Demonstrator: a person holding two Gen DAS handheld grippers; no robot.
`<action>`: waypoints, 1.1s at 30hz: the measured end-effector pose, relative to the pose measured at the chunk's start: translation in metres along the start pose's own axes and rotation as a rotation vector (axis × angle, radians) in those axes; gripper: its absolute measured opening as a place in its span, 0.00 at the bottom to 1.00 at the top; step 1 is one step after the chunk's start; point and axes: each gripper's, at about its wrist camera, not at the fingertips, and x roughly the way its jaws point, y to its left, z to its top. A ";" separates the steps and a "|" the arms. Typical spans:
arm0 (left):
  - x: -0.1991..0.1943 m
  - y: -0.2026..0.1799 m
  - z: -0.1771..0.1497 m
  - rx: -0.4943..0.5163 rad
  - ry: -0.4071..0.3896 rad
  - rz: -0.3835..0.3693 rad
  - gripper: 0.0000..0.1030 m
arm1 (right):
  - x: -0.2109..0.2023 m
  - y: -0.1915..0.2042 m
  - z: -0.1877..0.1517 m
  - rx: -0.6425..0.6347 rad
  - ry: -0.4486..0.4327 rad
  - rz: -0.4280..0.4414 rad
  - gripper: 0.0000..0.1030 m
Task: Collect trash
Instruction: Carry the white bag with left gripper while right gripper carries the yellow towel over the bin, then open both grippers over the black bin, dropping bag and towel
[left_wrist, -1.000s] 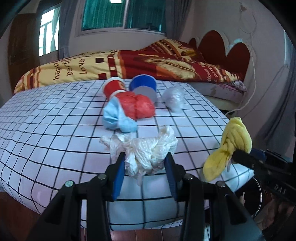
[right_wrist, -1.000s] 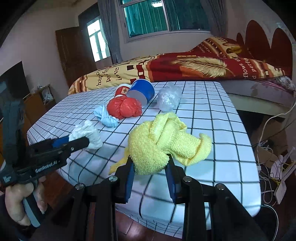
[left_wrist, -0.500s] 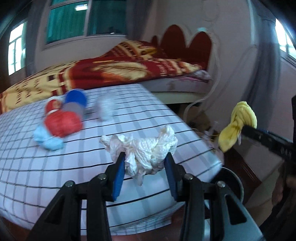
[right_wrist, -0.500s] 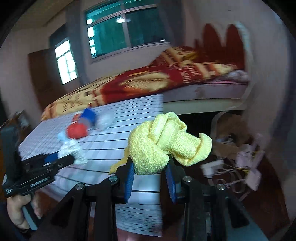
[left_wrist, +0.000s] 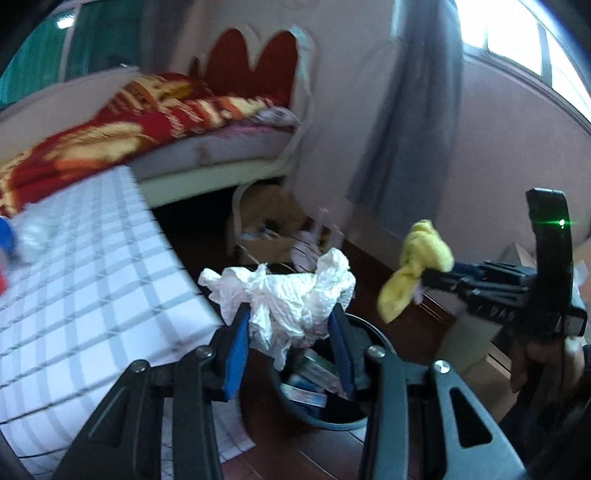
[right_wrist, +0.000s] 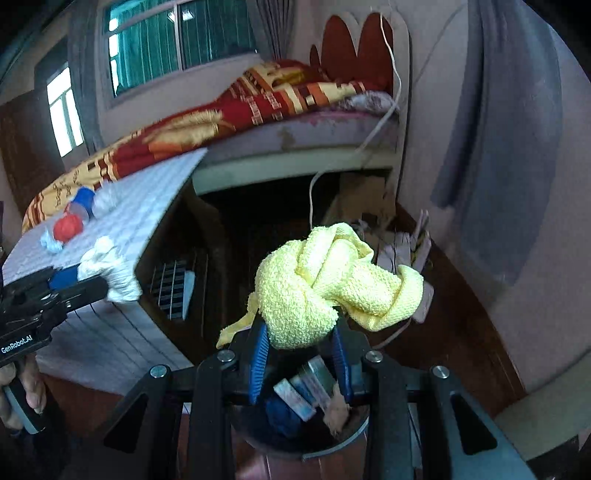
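Note:
My left gripper (left_wrist: 290, 325) is shut on a crumpled white paper wad (left_wrist: 291, 295) and holds it above a dark round trash bin (left_wrist: 325, 417) on the floor. My right gripper (right_wrist: 299, 339) is shut on a knotted yellow cloth (right_wrist: 325, 280) and holds it over the same bin (right_wrist: 295, 443), which has packets inside. The right gripper with the yellow cloth (left_wrist: 417, 262) shows at the right in the left wrist view. The left gripper with the white wad (right_wrist: 110, 273) shows at the left in the right wrist view.
A table with a white checked cloth (right_wrist: 122, 206) stands left of the bin and carries a red ball (right_wrist: 66, 227), a blue cup (right_wrist: 83, 197) and other wads. A bed (right_wrist: 258, 110) is behind. Boxes and cables (right_wrist: 406, 243) lie on the wooden floor.
Both grippers have swung right, away from the table, and tilted down over the trash bin. Each still holds its item.

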 end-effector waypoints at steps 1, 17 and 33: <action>0.007 -0.004 -0.001 0.002 0.017 -0.015 0.41 | 0.004 -0.004 -0.005 -0.001 0.015 -0.004 0.33; 0.112 -0.034 -0.035 -0.029 0.283 -0.102 0.41 | 0.059 -0.037 -0.074 -0.061 0.223 0.059 0.33; 0.073 -0.020 -0.035 -0.019 0.158 0.151 0.96 | 0.089 -0.056 -0.084 -0.060 0.290 -0.102 1.00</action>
